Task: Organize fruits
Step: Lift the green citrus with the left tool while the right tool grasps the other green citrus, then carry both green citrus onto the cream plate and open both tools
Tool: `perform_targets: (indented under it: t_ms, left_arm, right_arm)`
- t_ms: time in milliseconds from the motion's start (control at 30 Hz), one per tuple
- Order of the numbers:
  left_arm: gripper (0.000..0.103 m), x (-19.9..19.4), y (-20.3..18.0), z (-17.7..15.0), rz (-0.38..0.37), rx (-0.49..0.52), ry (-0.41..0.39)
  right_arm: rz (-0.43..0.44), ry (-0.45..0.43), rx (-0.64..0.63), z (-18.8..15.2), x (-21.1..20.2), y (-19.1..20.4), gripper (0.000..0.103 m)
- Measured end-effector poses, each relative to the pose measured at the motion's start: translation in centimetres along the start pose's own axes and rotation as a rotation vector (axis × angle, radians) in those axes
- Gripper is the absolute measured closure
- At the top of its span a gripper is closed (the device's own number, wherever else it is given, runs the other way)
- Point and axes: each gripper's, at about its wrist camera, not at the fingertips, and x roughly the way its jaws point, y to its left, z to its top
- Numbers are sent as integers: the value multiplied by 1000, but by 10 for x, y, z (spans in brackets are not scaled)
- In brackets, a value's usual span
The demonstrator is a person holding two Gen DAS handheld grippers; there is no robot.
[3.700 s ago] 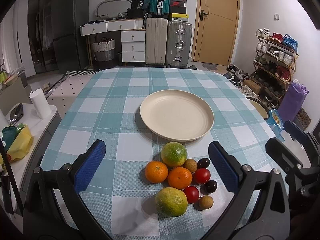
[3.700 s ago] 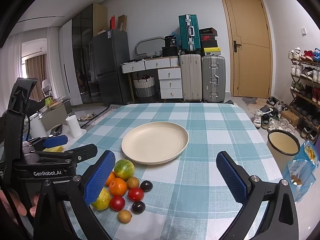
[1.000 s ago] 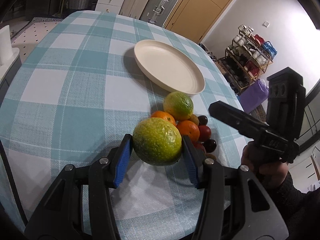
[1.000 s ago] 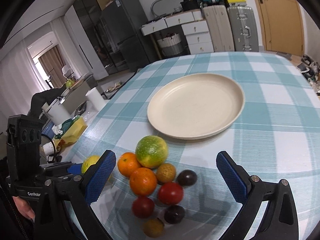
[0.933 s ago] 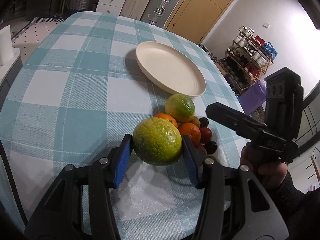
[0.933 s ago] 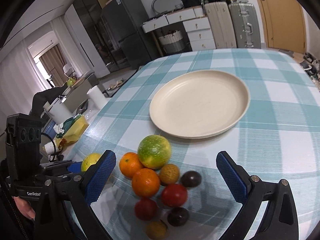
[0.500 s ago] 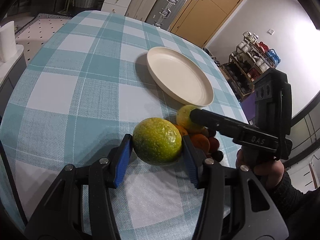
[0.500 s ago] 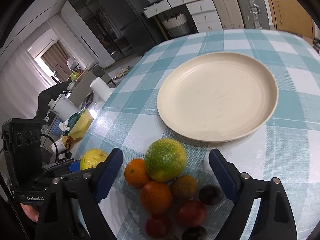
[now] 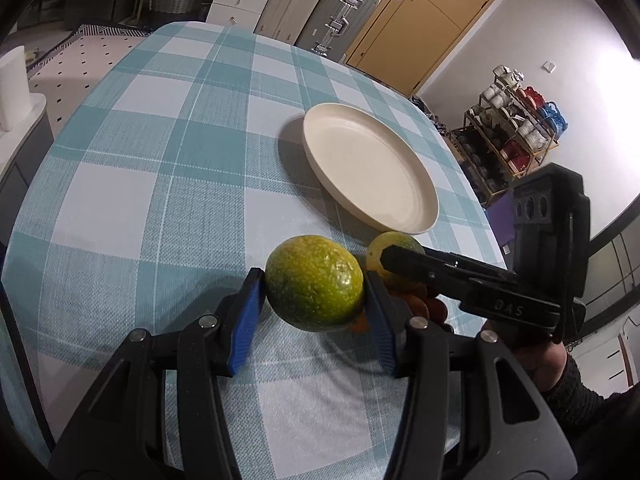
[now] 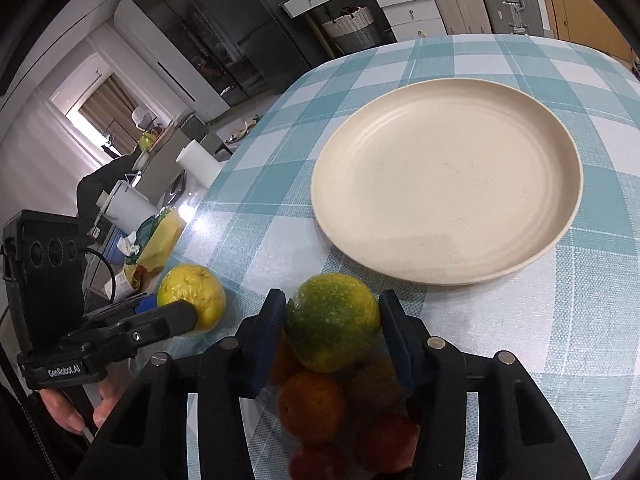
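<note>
Left claw [image 9: 314,294] grips one green citrus [image 9: 314,282]. Right claw [image 10: 332,330] is closing around another green citrus [image 10: 332,322]; lift straight up, then carry toward the plate [image 10: 446,180] at twelve o'clock.

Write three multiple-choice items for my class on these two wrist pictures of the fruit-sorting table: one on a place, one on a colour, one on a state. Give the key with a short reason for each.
1. Where does the plate sit relative to the fruit pile?
A. Beyond the pile, farther from the cameras
B. Under the pile
C. On the floor

2. What colour is the plate?
A. Blue
B. Cream
C. Black

3. What is on the plate?
A. Two oranges
B. One green fruit
C. Nothing

Key:
1 A: in both views the plate lies past the pile on the checked tablecloth.
2 B: its rim and face are cream.
3 C: its face is bare; one green citrus is in the left gripper, another green citrus between the closing jaws of the right gripper.
</note>
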Motion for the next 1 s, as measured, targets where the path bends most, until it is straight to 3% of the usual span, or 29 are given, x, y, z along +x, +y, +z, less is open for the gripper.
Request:
perform_targets:
  t_ms: [267, 533, 800, 1000]
  left_arm:
    - [56, 7, -17, 28, -9, 23, -17]
    - [56, 23, -41, 85, -44, 54, -41]
    - [56, 71, -53, 130, -87, 26, 6]
    - [56, 113, -57, 158, -78, 29, 35]
  right_arm:
    - [74, -106, 12, 5, -32, -4, 54]
    - [59, -197, 24, 33, -68, -25, 54]
    - [49, -238, 51, 69, -75, -54, 54]
    - [75, -229, 108, 93, -59, -80, 54]
